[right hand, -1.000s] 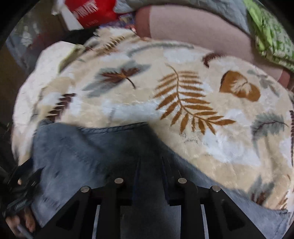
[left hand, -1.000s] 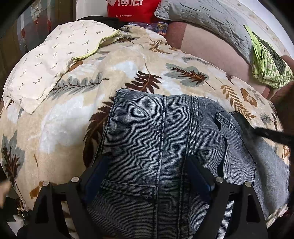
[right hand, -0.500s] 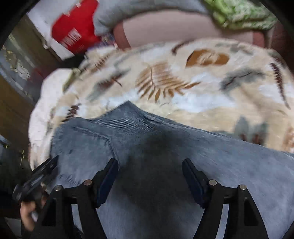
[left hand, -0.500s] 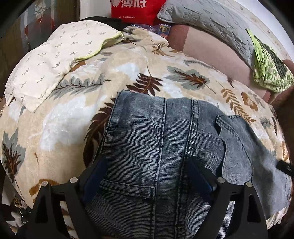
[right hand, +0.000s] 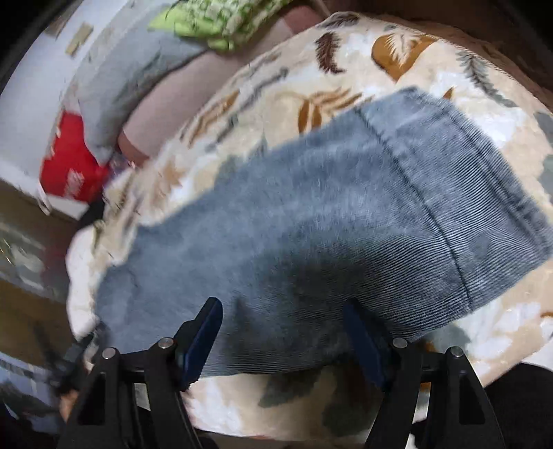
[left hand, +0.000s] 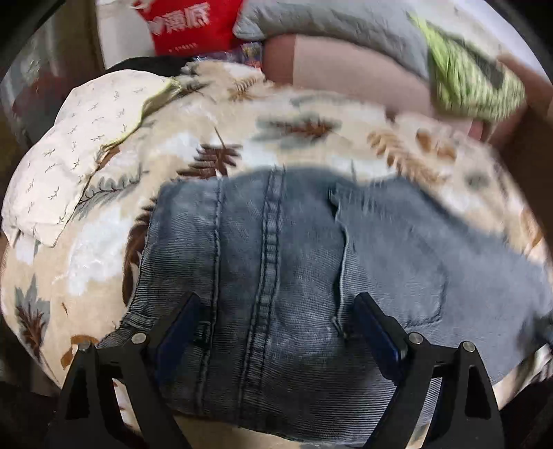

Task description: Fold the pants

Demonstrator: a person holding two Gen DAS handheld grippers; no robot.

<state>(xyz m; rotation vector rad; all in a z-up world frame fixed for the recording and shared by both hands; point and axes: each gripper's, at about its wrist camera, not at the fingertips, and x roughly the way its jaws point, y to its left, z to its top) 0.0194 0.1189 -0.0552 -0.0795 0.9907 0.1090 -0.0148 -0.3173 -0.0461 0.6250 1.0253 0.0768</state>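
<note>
Blue-grey denim pants [left hand: 293, 262] lie flat on a cream blanket with a leaf print [left hand: 103, 248]. In the left wrist view I see their seamed upper part with a pocket. My left gripper [left hand: 276, 317] is open, its jaws wide apart just above the denim, holding nothing. In the right wrist view the pants [right hand: 328, 224] stretch from lower left to a hemmed leg end at the right. My right gripper [right hand: 285, 328] is open over the near edge of the leg, holding nothing.
A white patterned pillow [left hand: 69, 165] lies at the left. A red bag [left hand: 186, 27], a grey quilted cushion [left hand: 345, 34] and a green patterned cloth [left hand: 473, 83] are at the back. The blanket's near edge [right hand: 311, 407] drops off below the right gripper.
The right gripper opened, let go of the denim and swung right along the leg toward the hem. The left gripper stayed open and shifted slightly; both views are motion-blurred.
</note>
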